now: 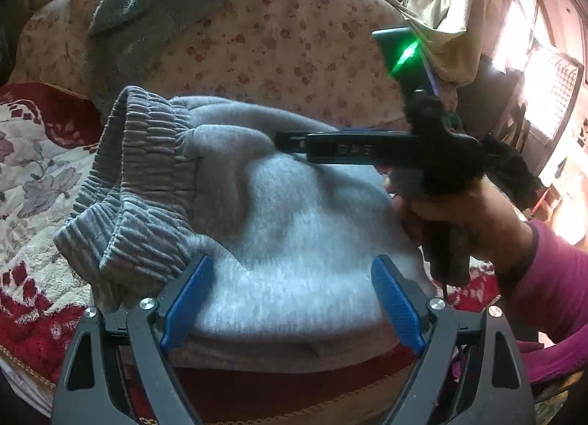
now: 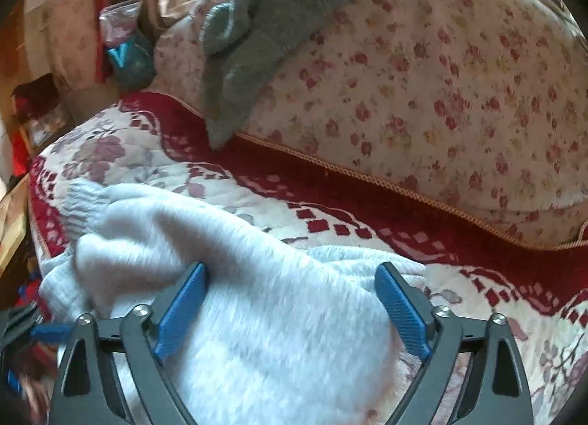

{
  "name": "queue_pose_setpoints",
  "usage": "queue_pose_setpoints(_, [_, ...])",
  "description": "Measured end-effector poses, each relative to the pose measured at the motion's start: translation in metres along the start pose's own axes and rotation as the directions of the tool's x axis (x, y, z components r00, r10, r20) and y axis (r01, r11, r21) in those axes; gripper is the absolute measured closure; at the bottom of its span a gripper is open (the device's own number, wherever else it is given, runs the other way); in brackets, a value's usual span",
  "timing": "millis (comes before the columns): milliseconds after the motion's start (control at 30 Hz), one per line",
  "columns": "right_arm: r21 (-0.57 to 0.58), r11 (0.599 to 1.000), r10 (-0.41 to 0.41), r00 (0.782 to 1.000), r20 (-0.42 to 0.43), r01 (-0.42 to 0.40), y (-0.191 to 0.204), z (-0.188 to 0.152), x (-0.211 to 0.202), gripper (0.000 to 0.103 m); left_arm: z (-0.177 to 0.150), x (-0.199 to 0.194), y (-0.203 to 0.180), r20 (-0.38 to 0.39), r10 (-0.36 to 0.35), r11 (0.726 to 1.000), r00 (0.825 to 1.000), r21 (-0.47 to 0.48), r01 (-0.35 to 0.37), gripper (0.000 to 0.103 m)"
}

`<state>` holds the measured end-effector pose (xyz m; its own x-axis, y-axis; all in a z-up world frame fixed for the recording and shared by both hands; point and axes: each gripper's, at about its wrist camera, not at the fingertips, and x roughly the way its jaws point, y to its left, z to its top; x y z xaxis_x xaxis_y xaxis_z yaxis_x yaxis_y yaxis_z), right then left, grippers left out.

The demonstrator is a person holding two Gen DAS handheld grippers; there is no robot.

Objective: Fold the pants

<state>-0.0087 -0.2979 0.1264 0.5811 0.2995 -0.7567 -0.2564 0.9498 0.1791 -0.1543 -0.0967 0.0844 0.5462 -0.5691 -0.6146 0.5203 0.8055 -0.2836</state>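
Pants (image 1: 294, 241) bunched on bed (image 1: 33, 182), not folded flat yet. Left gripper (image 1: 292, 296) fingers spread; right gripper (image 2: 292, 303) fingers spread, hold nothing. Next, likely: pinch cloth edge, fold over.

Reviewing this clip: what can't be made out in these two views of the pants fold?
- Left wrist view: the near edge of the grey pants is hidden behind the left gripper.
- Left wrist view: the right gripper is seen side-on, so its opening is unreadable there.
- Right wrist view: the pants run off the bottom edge and are blurred; the fold count is unclear.
- Right wrist view: the left gripper is cut off at the left edge.
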Motion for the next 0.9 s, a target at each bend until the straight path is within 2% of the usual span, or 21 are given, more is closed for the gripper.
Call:
queue_pose_setpoints(167, [0.049,0.998,0.042,0.998,-0.043,-0.04,-0.013,0.002,0.016,0.006,-0.001,0.0,0.0,0.025,-0.007,0.999,1.0,-0.04,0.008,0.016])
queue_pose_setpoints(233, [0.064,0.996,0.069,0.997,-0.021,-0.068,-0.018,0.0,0.005,0.006,0.0,-0.002,0.0,0.035,-0.012,0.997,0.999,-0.074,0.015,0.016])
queue_pose_setpoints(333, [0.061,0.996,0.065,0.997,-0.038,-0.063,-0.02,-0.004,-0.007,0.005,0.003,-0.005,-0.001,0.045,0.003,0.993,0.999,-0.116,0.002,0.016])
queue_pose_setpoints(600, [0.084,0.993,0.09,0.995,-0.046,-0.086,-0.023,-0.03,-0.051,0.005,0.006,-0.006,-0.018,0.052,0.134,0.983,0.99,-0.13,-0.127,0.016])
queue_pose_setpoints(900, [0.109,0.989,0.11,0.992,-0.062,-0.102,-0.025,-0.055,-0.072,0.005,0.01,-0.007,-0.024,0.037,0.215,0.964,0.976,-0.165,-0.207,0.016])
